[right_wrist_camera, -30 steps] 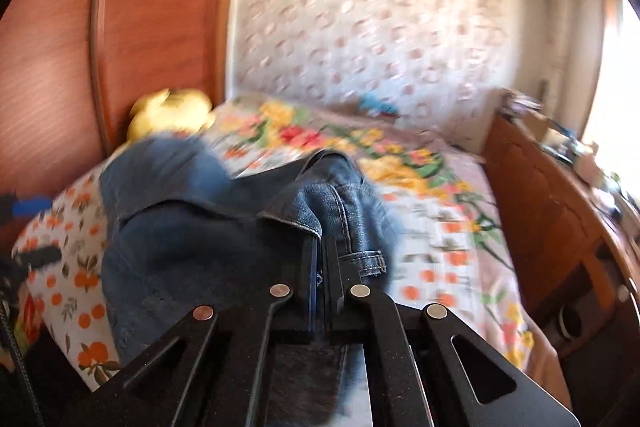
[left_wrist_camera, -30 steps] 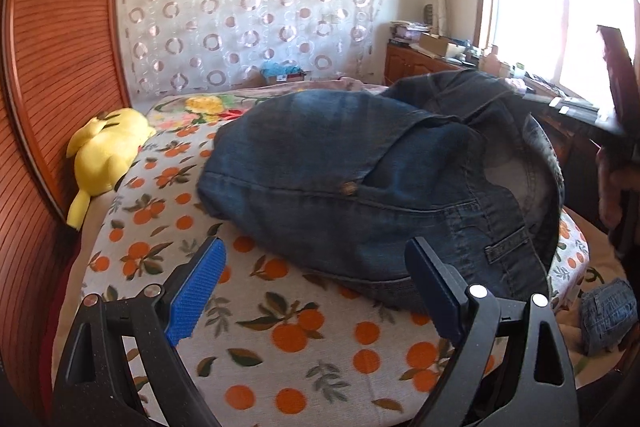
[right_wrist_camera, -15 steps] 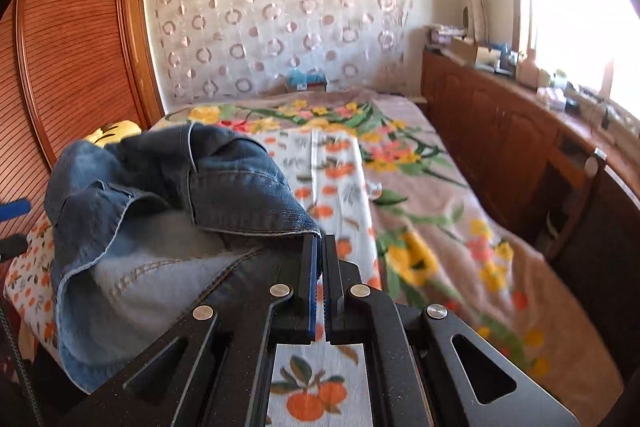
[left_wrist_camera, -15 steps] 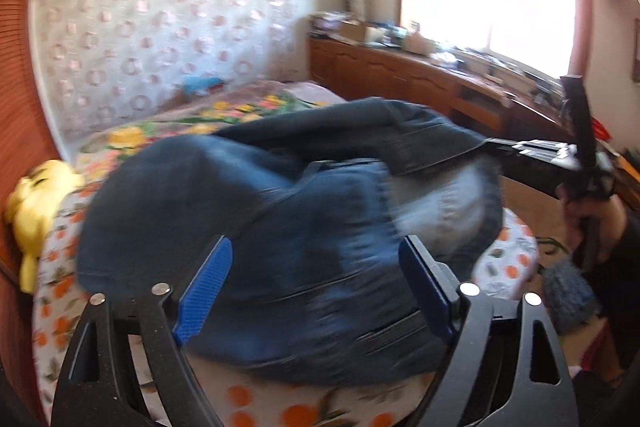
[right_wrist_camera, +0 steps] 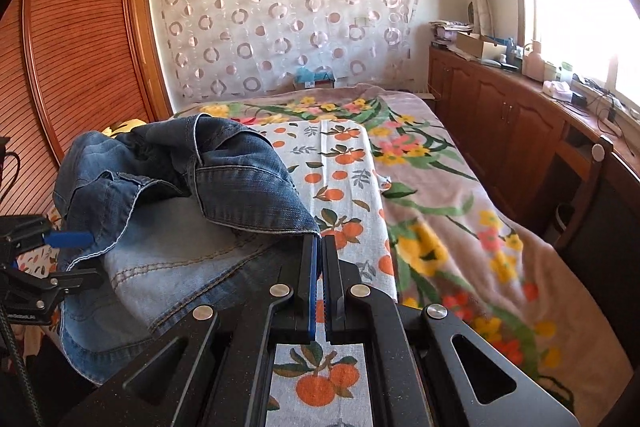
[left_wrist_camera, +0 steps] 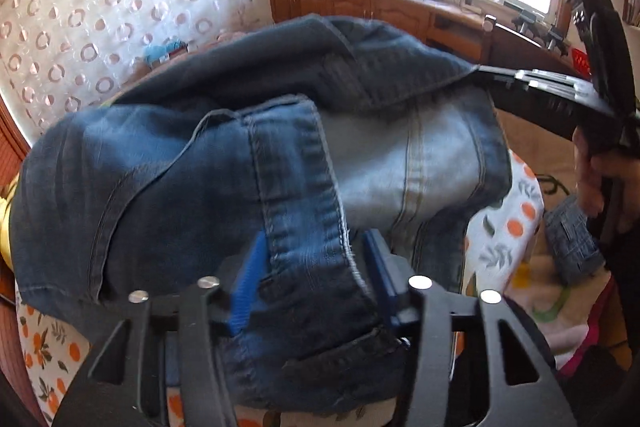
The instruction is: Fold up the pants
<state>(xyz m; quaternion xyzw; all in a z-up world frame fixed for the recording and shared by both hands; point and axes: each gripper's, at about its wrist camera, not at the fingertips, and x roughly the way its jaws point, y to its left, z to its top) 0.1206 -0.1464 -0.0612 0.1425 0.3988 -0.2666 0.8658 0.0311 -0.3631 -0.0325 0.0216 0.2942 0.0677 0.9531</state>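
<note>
Grasp step: left gripper [left_wrist_camera: 312, 279] has just been closing on the jeans' [left_wrist_camera: 224, 167] near waistband on the bed [right_wrist_camera: 340, 163], right gripper [right_wrist_camera: 319, 283] clenched on an edge; next, lift and spread flat.

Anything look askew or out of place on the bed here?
The blue denim jeans lie in a crumpled heap on the orange-print cloth, a leg turned to its pale inner side, not flat. A small denim piece sits apart beside the bed.

Blue denim pants [left_wrist_camera: 224, 163], crumpled heap, faded inside showing, on orange-print cloth [right_wrist_camera: 336, 163]
</note>
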